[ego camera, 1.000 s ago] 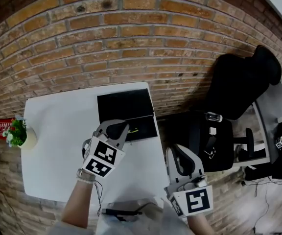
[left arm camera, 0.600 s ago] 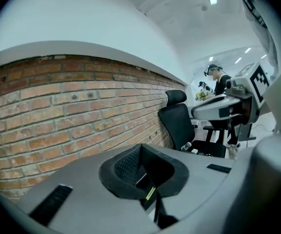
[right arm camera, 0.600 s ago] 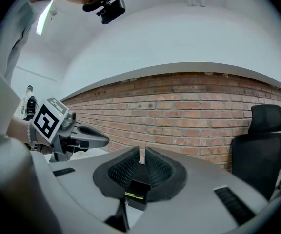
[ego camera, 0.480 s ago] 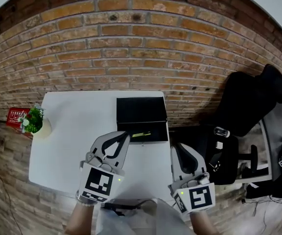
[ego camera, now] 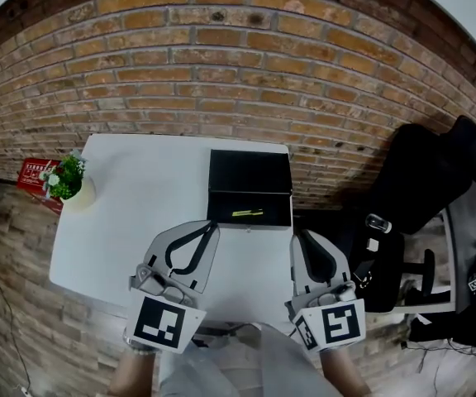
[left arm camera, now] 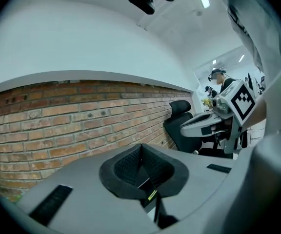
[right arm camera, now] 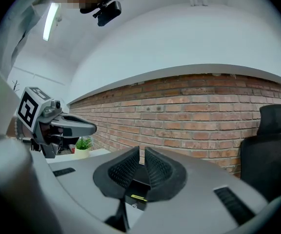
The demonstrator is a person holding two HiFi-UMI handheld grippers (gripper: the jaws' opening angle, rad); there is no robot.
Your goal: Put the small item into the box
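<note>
Small item point(ego camera: 247, 213): thin yellow-green stick, lying flat inside the box point(ego camera: 275, 212), in the lower part of the tray, just right of frame centre in the head view. Box is black, open, lid point(ego camera: 249, 172) standing up towards the brick wall point(ego camera: 221, 64). It sits at the far right edge of the white bench point(ego camera: 130, 197).

Left tongs point(ego camera: 211, 226): tips just below-left of the box's near edge, over the bench, not touching the box as far as I can tell. Left gripper view: pads point(left arm camera: 126, 167) pressed together, nothing between them; box and item point(left arm camera: 151, 195) visible just under the tips.

Right tongs point(ego camera: 298, 235): tips just below the box's lower right corner, at the bench edge. Right gripper view: pads point(right arm camera: 159, 168) all but together, thin slit only, nothing gripped; box with item point(right arm camera: 139, 197) shows below the slit.

Both sets of tongs are empty; marker cubes point(ego camera: 162, 325) and point(ego camera: 330, 325) sit at the bottom of the head view, either side of centre.

Outward: potted plant point(ego camera: 69, 180) at the bench's upper left corner, red pack point(ego camera: 31, 174) just left of it. Black office chair point(ego camera: 424, 168) at the right of the frame, well apart from the bench.
</note>
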